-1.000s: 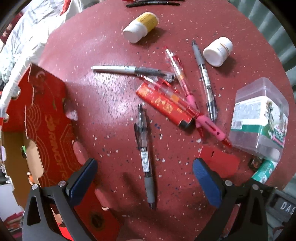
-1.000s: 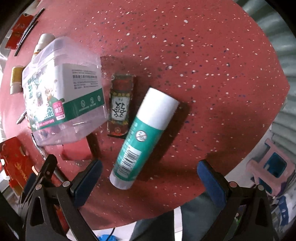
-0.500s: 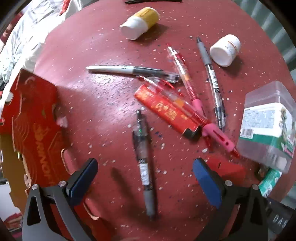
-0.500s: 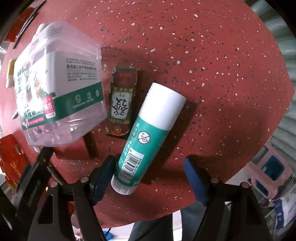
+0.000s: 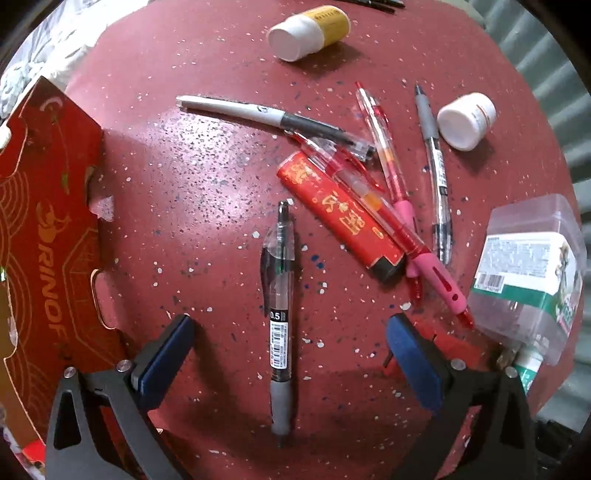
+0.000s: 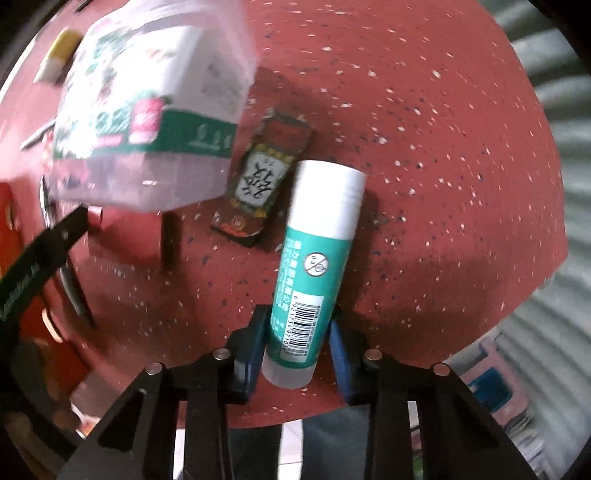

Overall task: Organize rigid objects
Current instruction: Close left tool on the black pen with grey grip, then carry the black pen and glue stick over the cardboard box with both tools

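In the right wrist view my right gripper (image 6: 297, 345) is shut on the base of a teal and white glue stick (image 6: 317, 254) that lies on the red table. A small dark printed box (image 6: 262, 192) lies just left of the stick. In the left wrist view my left gripper (image 5: 288, 352) is open, its pads on either side of a clear black gel pen (image 5: 280, 306) that lies lengthwise between them, untouched. Beyond it lie a red lighter (image 5: 340, 218), pink and red pens (image 5: 402, 229), a black pen (image 5: 437, 177) and a white marker (image 5: 266, 114).
A clear plastic jar with a green label (image 5: 532, 269) lies on its side at the right; it also shows in the right wrist view (image 6: 147, 110). Two small white-capped bottles (image 5: 310, 31) (image 5: 467, 120) lie at the far side. A red cardboard box (image 5: 48, 206) stands at the left. The table edge (image 6: 509, 310) is close on the right.
My right gripper has closed from wide open onto the glue stick's base. My left gripper has shifted so the black gel pen lies centred between its open pads.
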`<state>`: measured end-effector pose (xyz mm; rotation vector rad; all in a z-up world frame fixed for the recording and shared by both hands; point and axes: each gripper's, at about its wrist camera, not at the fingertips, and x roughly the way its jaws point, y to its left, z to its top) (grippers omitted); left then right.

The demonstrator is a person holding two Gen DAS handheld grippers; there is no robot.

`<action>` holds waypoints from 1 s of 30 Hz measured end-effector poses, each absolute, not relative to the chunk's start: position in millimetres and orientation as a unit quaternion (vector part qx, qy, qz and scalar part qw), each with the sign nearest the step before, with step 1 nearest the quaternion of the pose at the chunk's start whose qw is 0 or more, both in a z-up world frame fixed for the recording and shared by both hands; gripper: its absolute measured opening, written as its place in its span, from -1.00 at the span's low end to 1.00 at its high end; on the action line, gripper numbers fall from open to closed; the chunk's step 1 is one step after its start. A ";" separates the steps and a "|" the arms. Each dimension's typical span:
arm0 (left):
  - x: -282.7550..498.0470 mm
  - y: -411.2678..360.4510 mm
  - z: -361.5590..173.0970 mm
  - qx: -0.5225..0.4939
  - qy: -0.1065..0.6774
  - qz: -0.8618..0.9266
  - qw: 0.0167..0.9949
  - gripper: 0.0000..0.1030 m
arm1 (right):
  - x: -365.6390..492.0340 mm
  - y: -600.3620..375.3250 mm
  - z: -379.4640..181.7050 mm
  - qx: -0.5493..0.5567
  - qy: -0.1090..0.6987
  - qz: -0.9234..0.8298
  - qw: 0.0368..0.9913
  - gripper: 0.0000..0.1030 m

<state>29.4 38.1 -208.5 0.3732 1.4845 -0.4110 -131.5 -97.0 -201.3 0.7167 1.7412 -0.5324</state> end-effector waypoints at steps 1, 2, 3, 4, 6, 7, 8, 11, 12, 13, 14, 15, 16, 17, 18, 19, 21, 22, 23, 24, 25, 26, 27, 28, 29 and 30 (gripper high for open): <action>27.3 35.3 -208.4 0.170 0.670 -0.187 0.698 0.97 | -132.1 -96.2 -199.4 0.300 0.740 -0.219 0.561 -0.38; 23.2 31.3 -208.5 0.173 0.669 -0.191 0.697 0.90 | -132.2 -95.5 -197.7 0.297 0.741 -0.213 0.563 -0.39; 19.4 29.0 -204.6 0.177 0.666 -0.195 0.698 0.85 | -133.6 -96.2 -195.8 0.296 0.741 -0.208 0.566 -0.40; 13.0 24.8 -197.2 0.181 0.664 -0.199 0.698 0.72 | -135.3 -97.2 -193.4 0.297 0.739 -0.204 0.569 -0.40; 3.3 17.8 -185.4 0.191 0.658 -0.209 0.698 0.45 | -142.9 -100.8 -189.2 0.297 0.735 -0.197 0.577 -0.40; 0.1 15.4 -181.5 0.195 0.656 -0.214 0.697 0.19 | -144.9 -102.0 -186.1 0.296 0.733 -0.194 0.581 -0.40; -3.2 13.2 -177.9 0.199 0.657 -0.219 0.693 -0.11 | -146.5 -103.4 -182.7 0.296 0.731 -0.192 0.585 -0.40; -8.0 7.2 -173.8 0.213 0.675 -0.221 0.671 -0.79 | -150.1 -108.9 -175.4 0.304 0.724 -0.189 0.590 -0.40; -9.3 7.7 -173.5 0.212 0.684 -0.222 0.662 -0.79 | -145.9 -109.5 -172.5 0.307 0.723 -0.188 0.590 -0.40; -11.1 8.7 -170.5 0.210 0.687 -0.225 0.659 -0.79 | -146.3 -111.2 -170.7 0.309 0.722 -0.188 0.590 -0.40; -14.4 12.9 -167.2 0.210 0.685 -0.227 0.660 -0.79 | -148.3 -113.2 -167.6 0.311 0.721 -0.188 0.590 -0.40; -17.5 14.1 -163.5 0.210 0.683 -0.230 0.661 -0.79 | -149.1 -118.6 -164.6 0.314 0.719 -0.187 0.591 -0.40; -21.1 15.4 -159.5 0.210 0.682 -0.233 0.660 -0.79 | -148.9 -126.1 -160.7 0.318 0.715 -0.187 0.593 -0.40; -22.2 18.3 -156.5 0.207 0.683 -0.235 0.660 -0.79 | -149.0 -129.8 -158.8 0.321 0.712 -0.187 0.595 -0.40; -25.0 20.9 -151.7 0.201 0.685 -0.238 0.659 -0.79 | -149.3 -132.1 -154.8 0.324 0.708 -0.188 0.598 -0.40; -27.9 23.6 -146.4 0.197 0.685 -0.242 0.658 -0.79 | -148.7 -135.9 -149.7 0.329 0.703 -0.188 0.602 -0.40; -32.1 30.3 -136.3 0.194 0.682 -0.248 0.661 -0.79 | -149.1 -144.2 -142.7 0.331 0.696 -0.185 0.609 -0.40; -35.6 36.3 -135.6 0.191 0.681 -0.249 0.662 -0.79 | -147.5 -146.9 -136.6 0.334 0.691 -0.183 0.615 -0.40; -38.4 37.8 -131.3 0.186 0.680 -0.251 0.663 -0.79 | -144.5 -149.2 -132.2 0.333 0.689 -0.179 0.618 -0.40; -41.1 38.8 -127.5 0.182 0.680 -0.252 0.664 -0.79 | -142.2 -151.1 -131.8 0.331 0.689 -0.176 0.621 -0.40; -41.7 39.7 -127.1 0.180 0.681 -0.250 0.664 -0.79 | -137.9 -152.4 -130.7 0.328 0.689 -0.174 0.622 -0.40; -42.9 40.8 -125.5 0.178 0.683 -0.248 0.664 -0.79 | -133.8 -152.6 -134.2 0.320 0.696 -0.171 0.620 -0.40; -43.3 45.8 -124.2 0.177 0.684 -0.244 0.664 -0.79 | -136.6 -157.4 -135.7 0.315 0.703 -0.166 0.616 -0.40; -44.0 46.1 -125.2 0.176 0.686 -0.241 0.664 -0.79 | -134.9 -156.0 -143.7 0.310 0.710 -0.158 0.612 -0.40; -44.3 47.1 -125.3 0.174 0.689 -0.237 0.663 -0.79 | -132.6 -152.8 -151.2 0.301 0.715 -0.156 0.612 -0.40; -45.1 48.4 -125.4 0.171 0.691 -0.233 0.663 -0.79 | -130.1 -149.4 -160.4 0.287 0.726 -0.152 0.607 -0.40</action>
